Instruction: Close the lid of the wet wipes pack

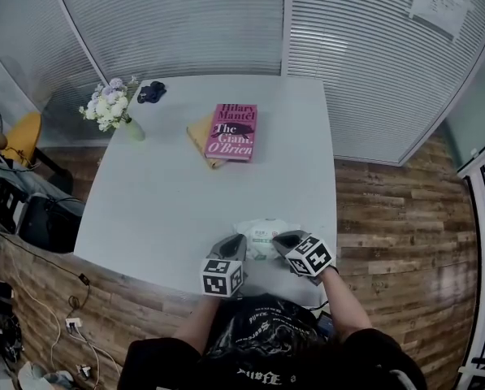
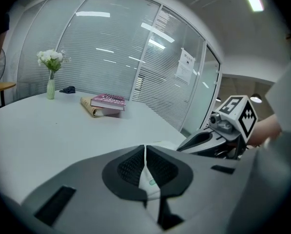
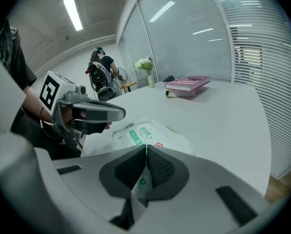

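Wet wipes pack (image 1: 261,236): white with green print, lay flat at the near edge of the tabletop (image 1: 177,201). Left hand-held gripper (image 1: 237,242): jaws together, at the pack. Right hand-held gripper (image 1: 280,240): jaws together, at the pack. Pink book (image 1: 232,132): toward the far edge.
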A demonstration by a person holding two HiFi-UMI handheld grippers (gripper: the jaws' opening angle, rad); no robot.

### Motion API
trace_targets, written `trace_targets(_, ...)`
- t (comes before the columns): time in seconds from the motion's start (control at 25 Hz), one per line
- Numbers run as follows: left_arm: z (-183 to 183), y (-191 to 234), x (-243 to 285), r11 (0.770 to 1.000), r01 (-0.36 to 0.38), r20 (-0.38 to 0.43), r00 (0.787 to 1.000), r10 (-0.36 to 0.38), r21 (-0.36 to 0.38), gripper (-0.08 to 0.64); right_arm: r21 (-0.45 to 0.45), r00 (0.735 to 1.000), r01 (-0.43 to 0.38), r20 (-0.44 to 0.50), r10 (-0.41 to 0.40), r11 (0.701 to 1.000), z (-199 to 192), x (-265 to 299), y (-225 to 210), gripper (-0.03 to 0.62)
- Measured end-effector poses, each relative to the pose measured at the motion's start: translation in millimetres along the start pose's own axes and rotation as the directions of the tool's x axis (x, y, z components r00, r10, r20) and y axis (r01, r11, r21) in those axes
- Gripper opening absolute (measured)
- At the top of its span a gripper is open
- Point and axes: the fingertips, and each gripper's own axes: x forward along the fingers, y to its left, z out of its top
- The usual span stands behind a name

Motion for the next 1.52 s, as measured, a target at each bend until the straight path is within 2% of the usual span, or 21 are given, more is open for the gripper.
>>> trace_targets(0.12,1.7,-13.7,3.6,0.999,0.045,-0.008,0.999,-0.045,0.008,0.014,0.019,1.0,0.018,0.002,-0.018,1.0,0.5,0.7,-0.4,0.003)
trace_targets(0.24,-5.8,-34.4,11.5,0.993,0.112,-0.054,0.992,-0.11,0.023,0.013,0.047,1.0,0.026,0.012,-0.027,0.999,-0.7,0.5,-0.3,0.0)
trace_targets(0.36,-16.8,-48.7,20.0,0.99,0.131,-0.097,0.987,-0.126,0.047,0.014,0.054,0.999,0.033,0.015,-0.033,0.998,-2.7,0.0,0.2,0.0)
trace_targets(0.52,-30.0,-53.8,30.4,0.992,0.105,-0.139,0.986,-0.096,0.063,0.014,0.07,0.999,0.035,0.034,-0.038,0.997,-1.9,-3.7,1.6,0.0)
trace_targets(0.88,-34.3,-50.0,36.9,0.997,0.006,-0.156,0.988,0.005,0.073,0.008,0.177,0.993,-0.003,0.117,-0.018,0.984,-9.3,-18.5,8.2,0.0)
trace_targets(1.0,-34.4,-48.2,41.6,1.0,-0.003,-0.212,0.977,0.007,0.018,0.007,0.178,0.993,-0.001,0.116,-0.02,0.984,-12.7,-20.7,6.9,0.0)
trace_targets(1.16,-30.0,-47.7,47.8,0.995,0.022,-0.284,0.957,-0.05,-0.1,0.006,0.187,0.991,-0.001,0.129,-0.024,0.982,-13.3,-24.4,5.3,0.0)
trace_targets(1.24,-29.7,-48.0,48.7,0.993,0.026,-0.281,0.958,-0.059,-0.118,0.006,0.189,0.99,-0.003,0.136,-0.024,0.982,-14.5,-25.2,8.0,0.0)
trace_targets(1.4,-29.3,-48.4,49.2,0.998,0.005,-0.248,0.968,-0.021,-0.065,0.006,0.181,0.988,0.003,0.152,-0.031,0.984,-11.6,-26.9,9.7,0.0)
trace_targets(1.52,-29.4,-49.1,44.8,0.999,0.003,-0.219,0.975,-0.015,-0.053,0.006,0.184,0.982,0.021,0.182,-0.055,0.983,-5.8,-32.5,8.7,0.0)
